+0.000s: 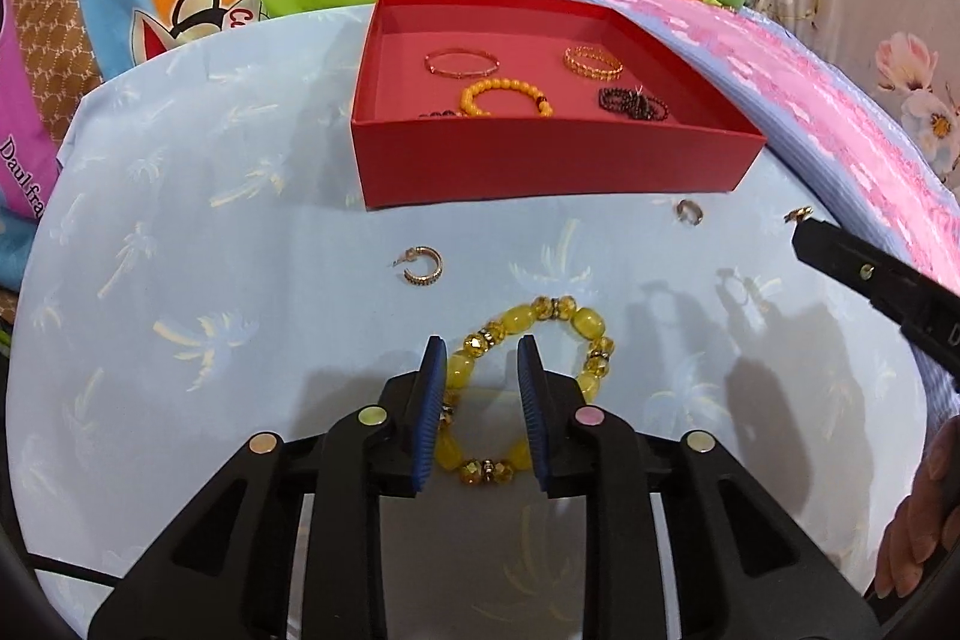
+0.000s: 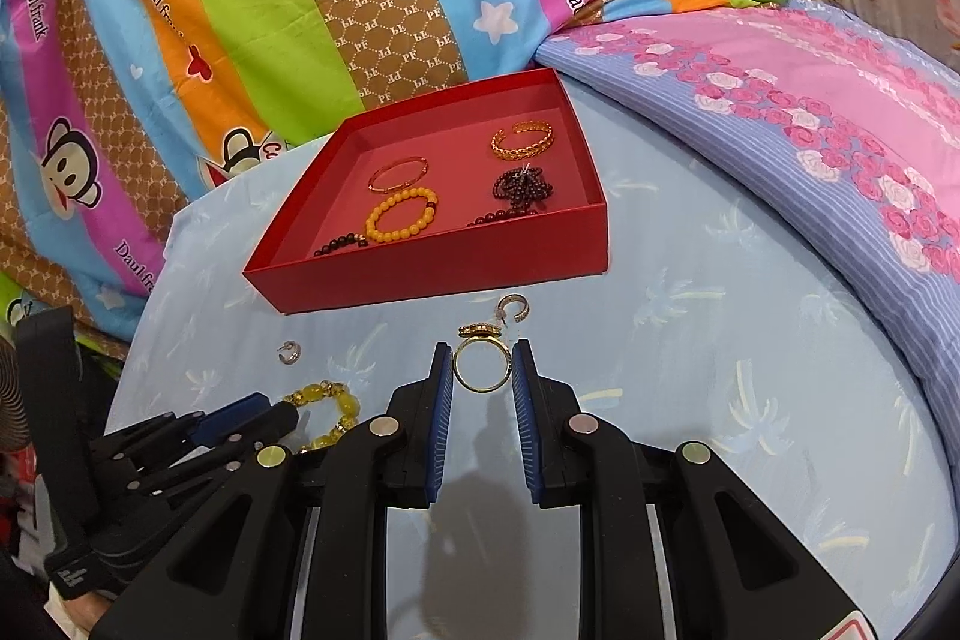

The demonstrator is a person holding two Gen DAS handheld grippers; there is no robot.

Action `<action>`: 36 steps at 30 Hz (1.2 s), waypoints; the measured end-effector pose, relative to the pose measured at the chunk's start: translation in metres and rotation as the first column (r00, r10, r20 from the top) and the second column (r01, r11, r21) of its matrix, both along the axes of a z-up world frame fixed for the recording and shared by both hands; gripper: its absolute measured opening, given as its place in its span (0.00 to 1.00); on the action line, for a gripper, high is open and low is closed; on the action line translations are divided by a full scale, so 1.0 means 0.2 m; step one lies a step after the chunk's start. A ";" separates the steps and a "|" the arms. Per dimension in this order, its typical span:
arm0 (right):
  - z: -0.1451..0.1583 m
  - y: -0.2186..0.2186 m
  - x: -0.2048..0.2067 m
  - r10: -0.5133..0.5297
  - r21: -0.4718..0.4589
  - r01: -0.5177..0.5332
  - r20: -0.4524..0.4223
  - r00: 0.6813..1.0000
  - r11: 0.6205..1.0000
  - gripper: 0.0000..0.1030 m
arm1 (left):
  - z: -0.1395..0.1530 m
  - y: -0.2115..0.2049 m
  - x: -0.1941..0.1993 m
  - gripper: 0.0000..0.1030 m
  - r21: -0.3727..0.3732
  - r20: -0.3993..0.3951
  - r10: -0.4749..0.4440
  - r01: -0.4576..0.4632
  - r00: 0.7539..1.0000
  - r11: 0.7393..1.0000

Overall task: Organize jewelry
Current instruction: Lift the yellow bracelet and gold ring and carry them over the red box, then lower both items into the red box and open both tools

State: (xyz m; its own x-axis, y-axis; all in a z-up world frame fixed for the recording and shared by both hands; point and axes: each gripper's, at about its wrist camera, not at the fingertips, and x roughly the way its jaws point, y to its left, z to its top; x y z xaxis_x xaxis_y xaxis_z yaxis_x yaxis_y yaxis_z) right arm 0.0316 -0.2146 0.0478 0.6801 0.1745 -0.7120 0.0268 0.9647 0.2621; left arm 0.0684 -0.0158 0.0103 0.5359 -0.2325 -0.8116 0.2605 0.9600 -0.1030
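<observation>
Nearest, the left gripper [image 1: 482, 370] has its jaws parted over the yellow bracelet [image 1: 528, 388], the right gripper [image 2: 482, 370] has its jaws around a gold ring [image 2: 482, 363], apparently pinching it, and farther up sits the red box [image 2: 456, 268].

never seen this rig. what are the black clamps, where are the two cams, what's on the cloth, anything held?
No robot: a person holds a two-finger gripper in each hand, each with a fisheye camera looking along its fingers. In the left wrist view, the left gripper straddles a yellow beaded bracelet on the blue cloth, jaws apart. In the right wrist view, the right gripper pinches a gold ring. Two small hoop earrings lie loose. The red box already holds several bracelets.
</observation>
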 end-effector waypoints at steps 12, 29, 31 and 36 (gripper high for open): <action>-0.03 0.02 0.01 0.003 0.001 -0.003 -0.013 1.000 1.000 0.19 | -0.02 -0.02 0.01 0.09 -0.023 -0.004 -0.031 0.031 1.000 0.999; 0.12 0.00 0.15 0.031 -0.028 -0.029 0.046 0.998 0.999 0.19 | 0.40 -0.13 0.13 0.09 -0.056 0.157 -0.096 0.106 0.983 0.993; 0.15 -0.01 0.22 0.037 -0.024 -0.035 0.052 0.998 0.999 0.19 | 0.47 -0.16 0.17 0.09 -0.053 0.186 -0.104 0.115 0.977 0.992; 0.21 -0.03 0.39 0.043 -0.026 -0.041 0.066 0.997 0.999 0.19 | 0.57 -0.20 0.31 0.09 -0.054 0.233 -0.103 0.118 0.967 0.992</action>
